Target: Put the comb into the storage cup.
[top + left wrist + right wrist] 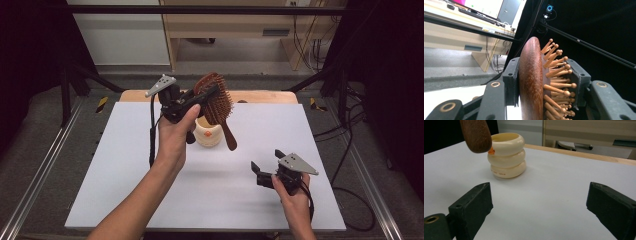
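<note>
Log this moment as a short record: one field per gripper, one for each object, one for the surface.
left gripper: raised above the table, shut on the head of the hairbrush
hairbrush: wooden, held in the air, bristles to one side, handle hanging down beside the cup
cup: cream, ribbed in three rings, upright on the table, small orange mark on its side
right gripper: low over the table near its right front, jaws open, nothing between them
table: white top, wooden strip along the far edge

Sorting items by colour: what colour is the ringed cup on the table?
Cream, with a small orange mark; the cup shows best in the right gripper view.
</note>
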`<state>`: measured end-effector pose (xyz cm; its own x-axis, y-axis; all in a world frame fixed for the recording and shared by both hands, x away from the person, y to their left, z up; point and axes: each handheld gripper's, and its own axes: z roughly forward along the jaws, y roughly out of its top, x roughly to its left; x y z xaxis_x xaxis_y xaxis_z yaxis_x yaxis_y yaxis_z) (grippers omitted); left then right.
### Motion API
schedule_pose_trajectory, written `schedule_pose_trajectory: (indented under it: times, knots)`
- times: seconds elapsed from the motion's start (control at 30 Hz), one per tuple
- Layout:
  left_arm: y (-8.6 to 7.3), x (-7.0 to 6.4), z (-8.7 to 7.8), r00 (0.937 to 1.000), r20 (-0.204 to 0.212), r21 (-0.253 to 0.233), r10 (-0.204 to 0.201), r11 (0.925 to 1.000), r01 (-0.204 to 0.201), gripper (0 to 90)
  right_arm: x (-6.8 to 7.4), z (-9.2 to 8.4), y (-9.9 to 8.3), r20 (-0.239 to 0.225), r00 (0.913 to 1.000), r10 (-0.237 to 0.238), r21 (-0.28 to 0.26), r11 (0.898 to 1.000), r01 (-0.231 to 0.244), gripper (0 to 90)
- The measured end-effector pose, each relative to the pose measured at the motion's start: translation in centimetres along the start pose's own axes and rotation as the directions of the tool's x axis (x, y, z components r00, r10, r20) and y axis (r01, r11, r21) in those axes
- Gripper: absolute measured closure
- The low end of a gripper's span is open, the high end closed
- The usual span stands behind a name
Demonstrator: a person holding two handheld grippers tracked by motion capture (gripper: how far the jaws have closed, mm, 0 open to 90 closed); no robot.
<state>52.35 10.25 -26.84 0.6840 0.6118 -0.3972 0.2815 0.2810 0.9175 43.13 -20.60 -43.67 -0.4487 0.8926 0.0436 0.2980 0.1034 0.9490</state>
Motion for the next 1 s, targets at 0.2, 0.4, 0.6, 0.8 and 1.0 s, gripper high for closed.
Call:
schedule_pose_trajectory:
  times: [0.2, 0.4, 0.6, 0.8, 1.0]
  knots:
    - [0.5, 0.4, 0.4, 1.0000, -0.007, -0.017, -0.003, 0.9999, 0.003, 51.7, 0.0, 0.0, 0.0, -0.004, 1.0000, -0.004, -0.001, 1.000, 0.004, 6.3]
    - [0.6, 0.8, 0.6, 0.9999, -0.013, -0.019, -0.005, 0.9998, 0.004, 51.7, -0.1, 0.0, 0.0, -0.004, 1.0000, 0.002, 0.000, 1.000, -0.002, 6.2]
    - [0.7, 1.1, 0.6, 0.9998, -0.021, -0.026, 0.000, 0.9997, 0.000, 51.7, -0.2, 0.0, -0.1, -0.009, 1.0000, 0.002, 0.001, 1.000, -0.002, 6.1]
    - [0.9, 1.4, 0.5, 0.9997, -0.026, -0.033, -0.004, 0.9994, 0.003, 51.6, -0.2, 0.0, -0.2, -0.014, 0.9999, 0.001, 0.005, 1.000, -0.001, 6.1]
    - [1.0, 1.5, 0.4, 0.9994, -0.033, -0.036, 0.003, 0.9993, -0.004, 51.6, -0.2, 0.0, -0.2, -0.016, 0.9999, 0.001, 0.005, 1.000, -0.001, 6.1]
